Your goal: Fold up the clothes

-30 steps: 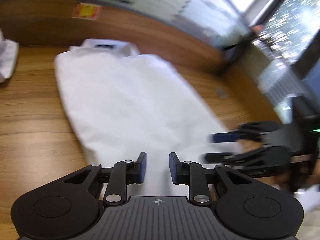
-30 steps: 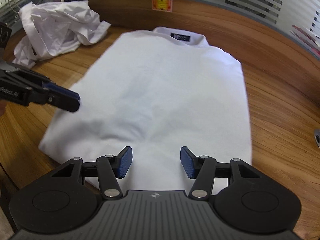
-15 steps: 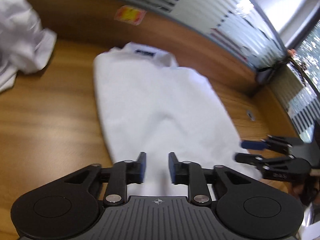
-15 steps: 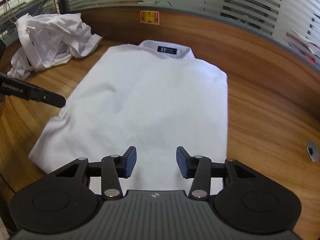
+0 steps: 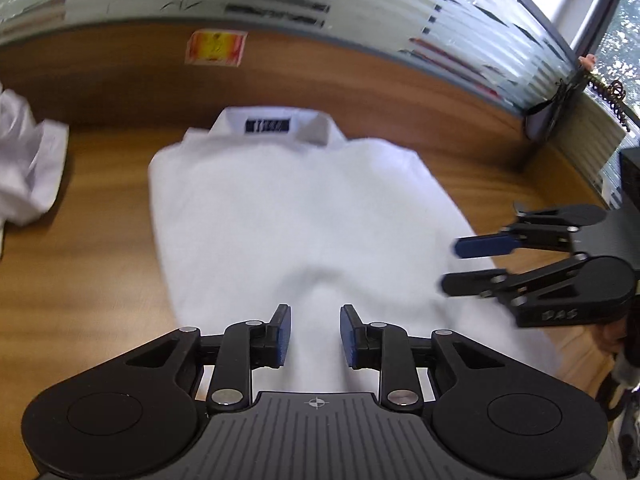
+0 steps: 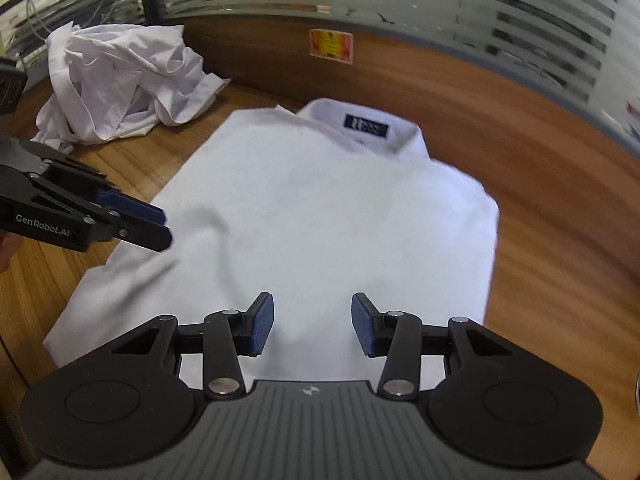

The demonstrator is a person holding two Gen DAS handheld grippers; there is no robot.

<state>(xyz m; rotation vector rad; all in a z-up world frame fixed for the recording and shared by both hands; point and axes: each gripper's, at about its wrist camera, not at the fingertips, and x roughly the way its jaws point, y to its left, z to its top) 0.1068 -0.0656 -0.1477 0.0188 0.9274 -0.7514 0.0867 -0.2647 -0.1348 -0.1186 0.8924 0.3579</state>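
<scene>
The folded shirt point(image 6: 320, 216) is showing plain white with a dark navy collar label point(image 6: 366, 126); the crumpled pile point(image 6: 120, 84) is showing white too, the table point(image 6: 560, 200) wood-brown, the gripper pads point(image 6: 262, 330) blue on black, the sticker point(image 5: 216, 47) orange-yellow

The pile point(image 5: 28, 160) is cut off by the left wrist view's left edge; the label point(image 6: 366, 125) print is too small to read; the shirt point(image 6: 320, 232) hem hides behind the right gripper point(image 6: 313, 328).

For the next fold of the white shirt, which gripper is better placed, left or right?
Neither clearly. The left gripper and the right gripper are both open over the near hem of the white shirt, so folding the hem toward the collar probably needs both.
</scene>
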